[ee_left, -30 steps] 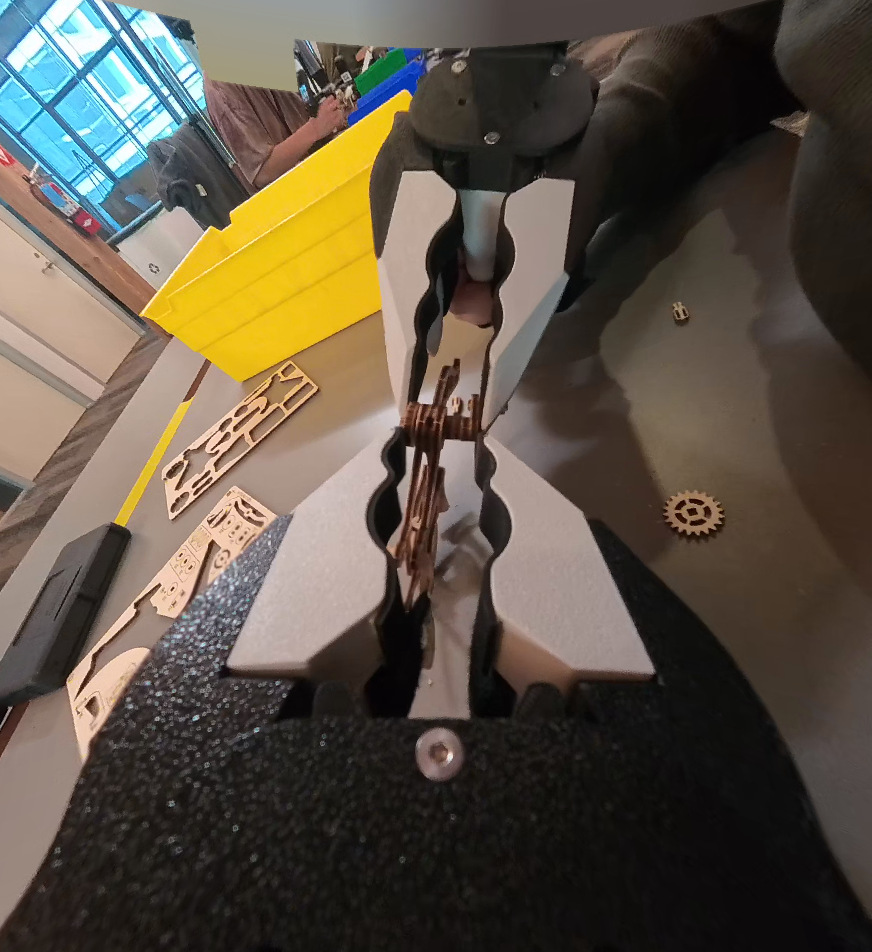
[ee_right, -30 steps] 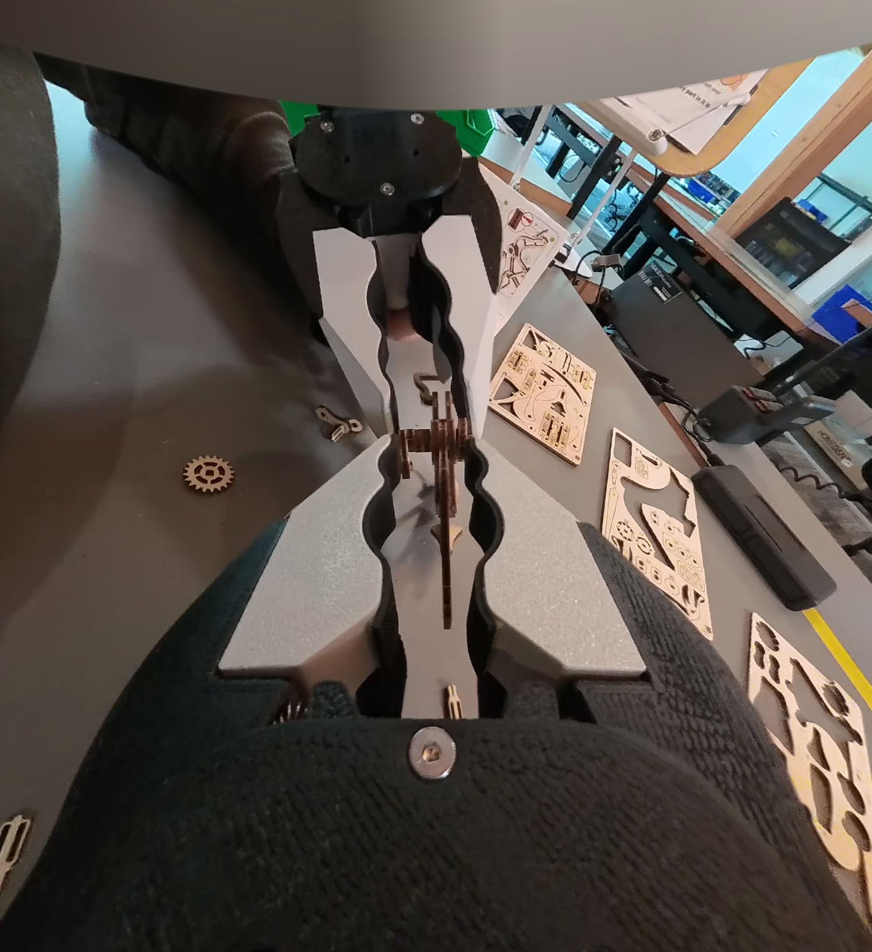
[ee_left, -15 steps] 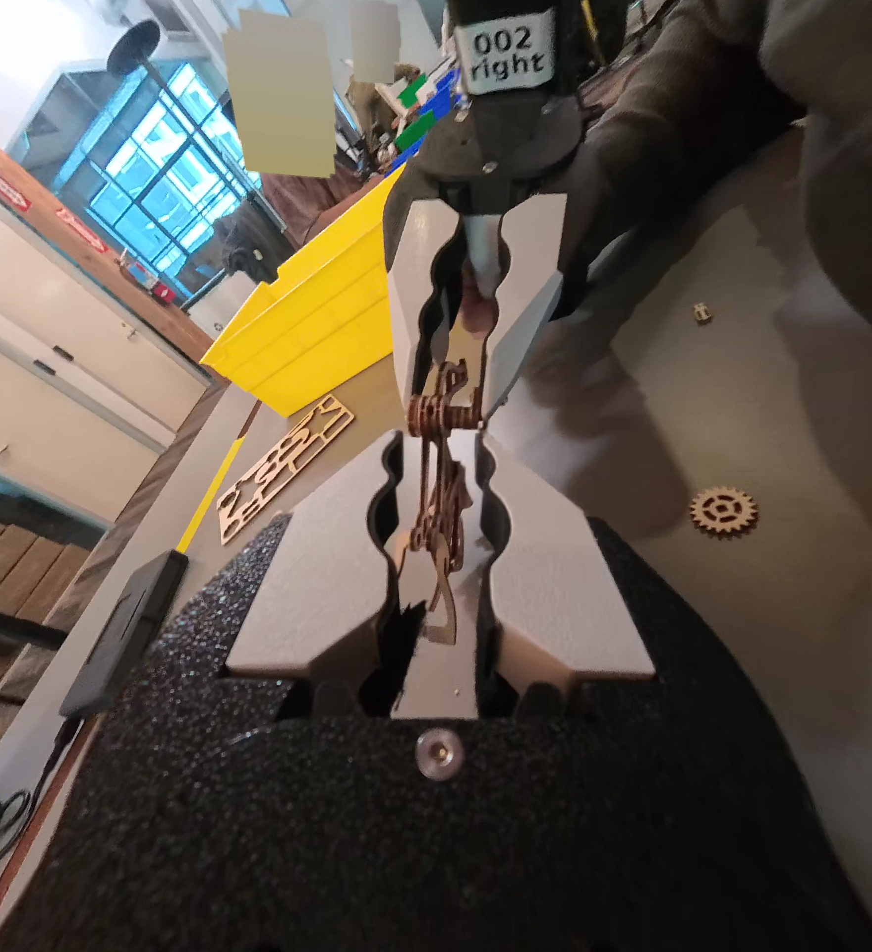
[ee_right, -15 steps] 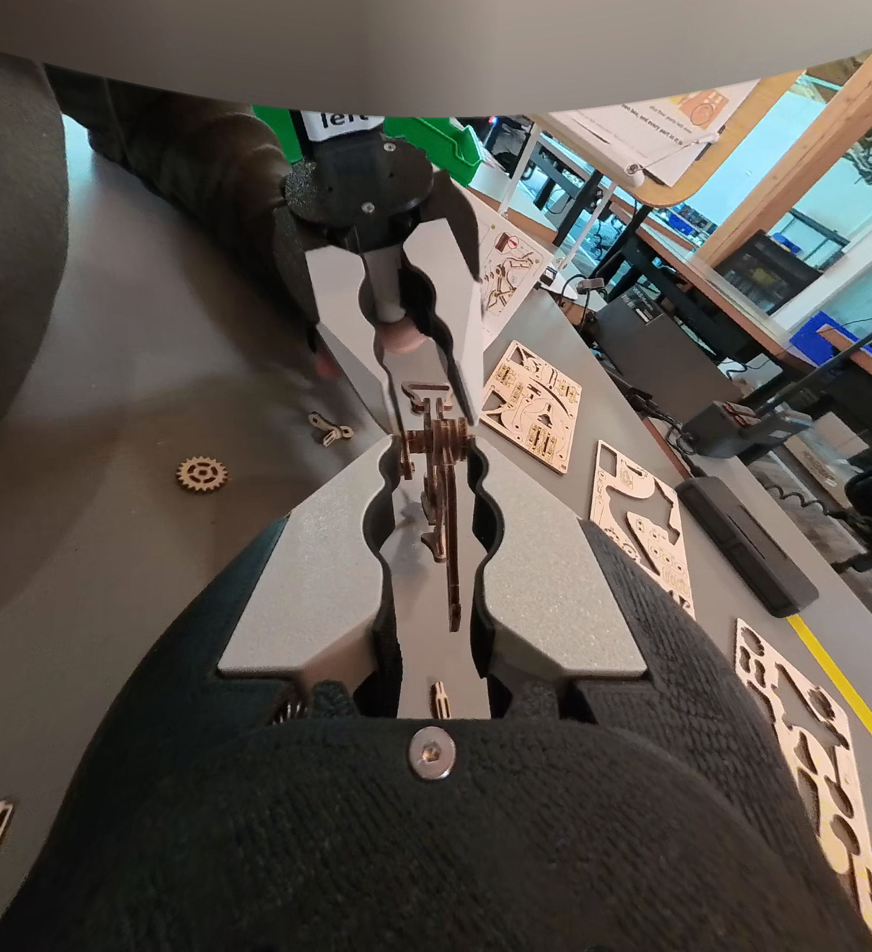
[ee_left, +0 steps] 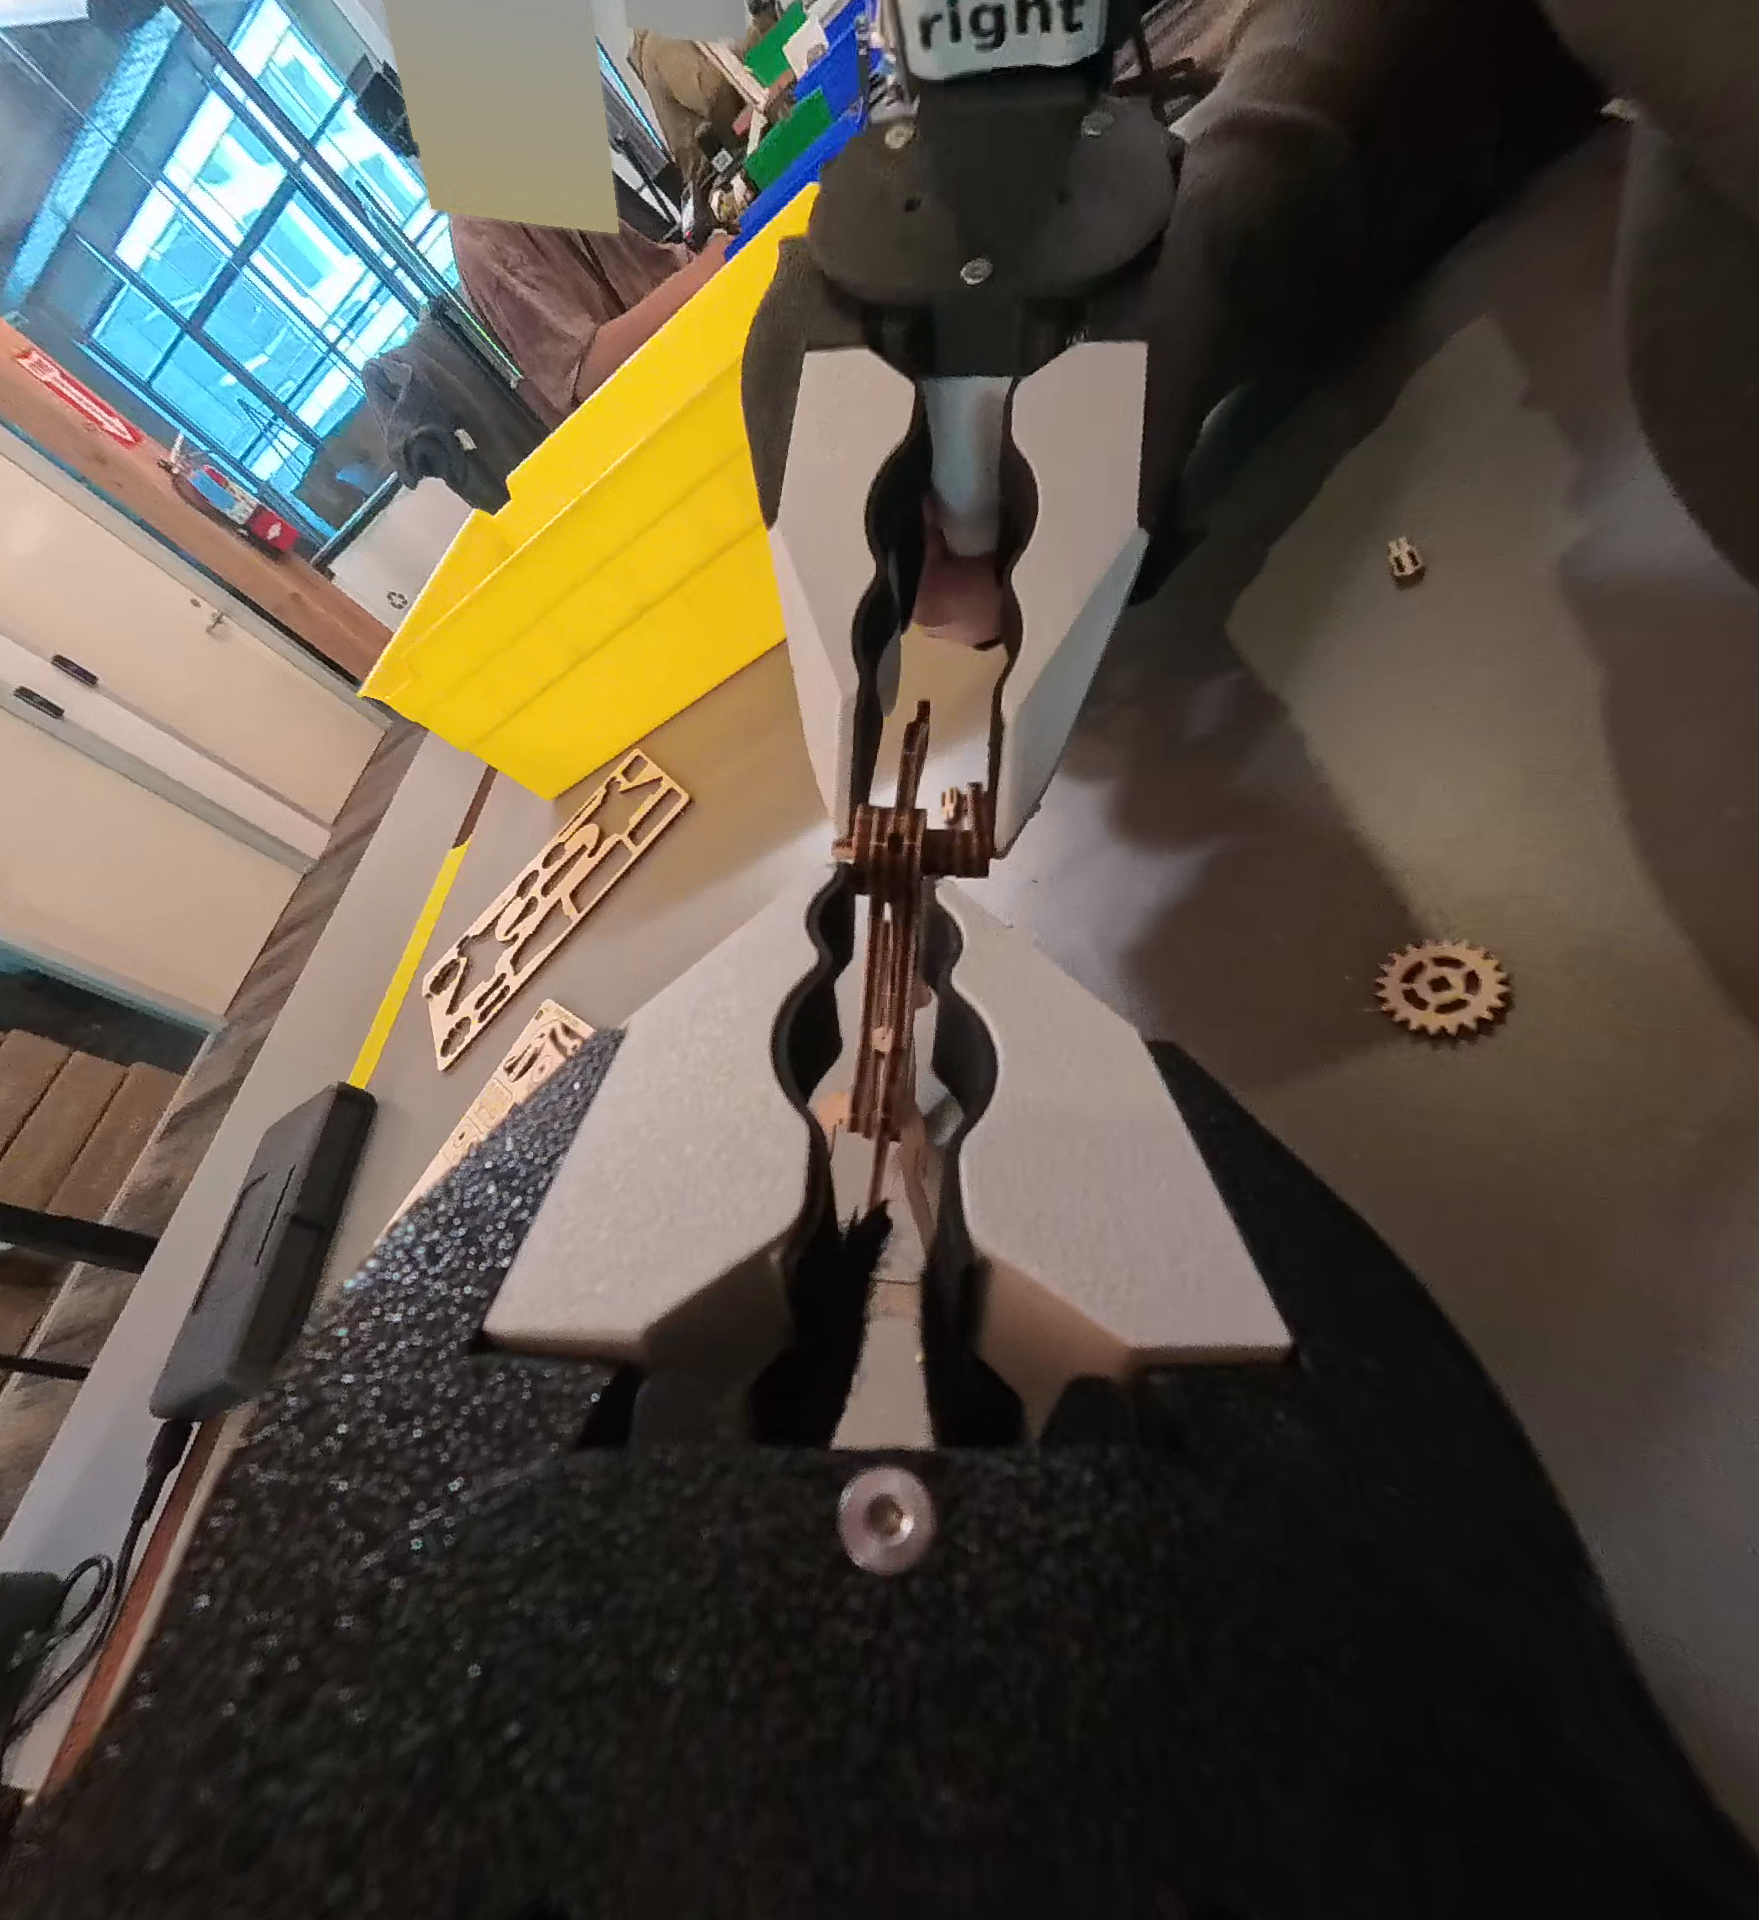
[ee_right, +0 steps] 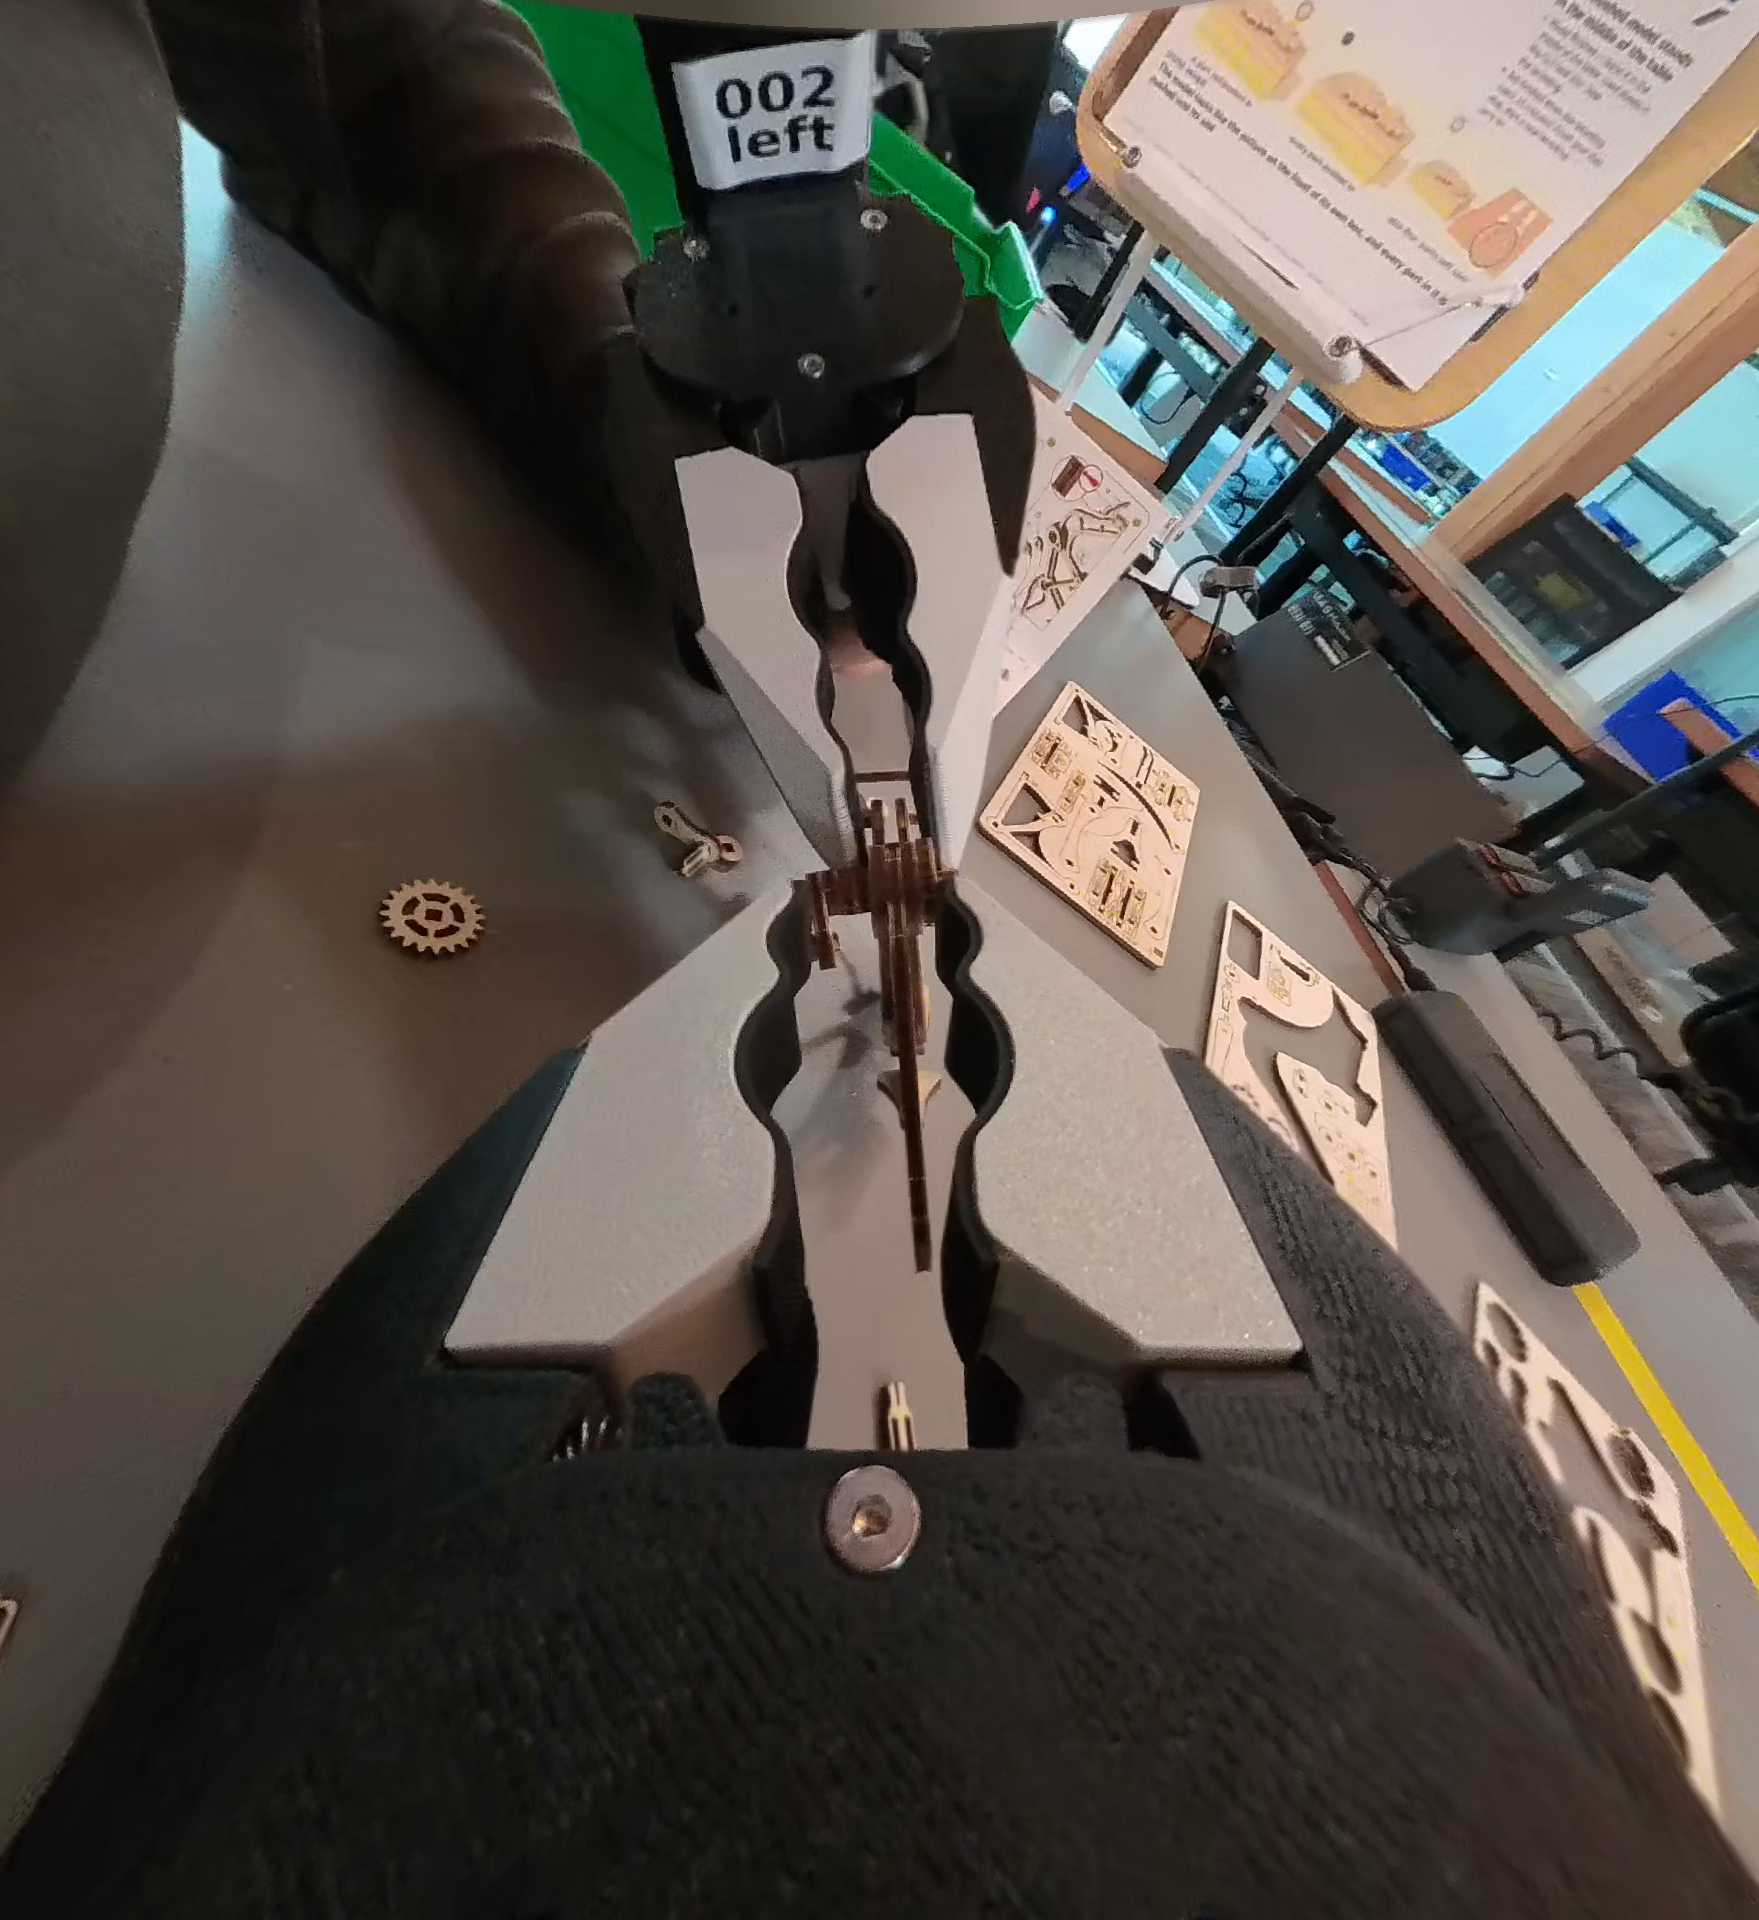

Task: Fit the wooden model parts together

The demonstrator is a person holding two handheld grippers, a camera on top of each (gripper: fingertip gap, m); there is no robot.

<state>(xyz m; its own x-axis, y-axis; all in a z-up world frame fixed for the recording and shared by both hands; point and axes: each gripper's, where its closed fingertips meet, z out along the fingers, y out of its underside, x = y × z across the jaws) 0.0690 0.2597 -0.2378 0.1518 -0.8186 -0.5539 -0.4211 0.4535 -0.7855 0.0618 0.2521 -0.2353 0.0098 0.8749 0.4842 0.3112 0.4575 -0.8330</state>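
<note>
The two grippers meet tip to tip above the grey table (ee_left: 1477, 1299), facing each other, with the wooden model (ee_left: 890, 935) caught between them. The left gripper (ee_left: 885, 894) is closed on the model's flat plate, which runs edge-on down the narrow gap between its fingers. The right gripper (ee_right: 880, 904) is closed on the other end; in the right wrist view a thin plate (ee_right: 911, 1091) stands edge-on between its fingers, and a notched cross-piece (ee_right: 880, 883) sits right at the tips. The model is held off the table. On the table lie a loose gear (ee_left: 1441, 987) to one side, a small link part (ee_right: 693, 842) near it, several cut-out sheets (ee_right: 1093, 821), and a black box (ee_right: 1498, 1132). A yellow bin (ee_left: 594, 592) stands at the table's far edge.
</note>
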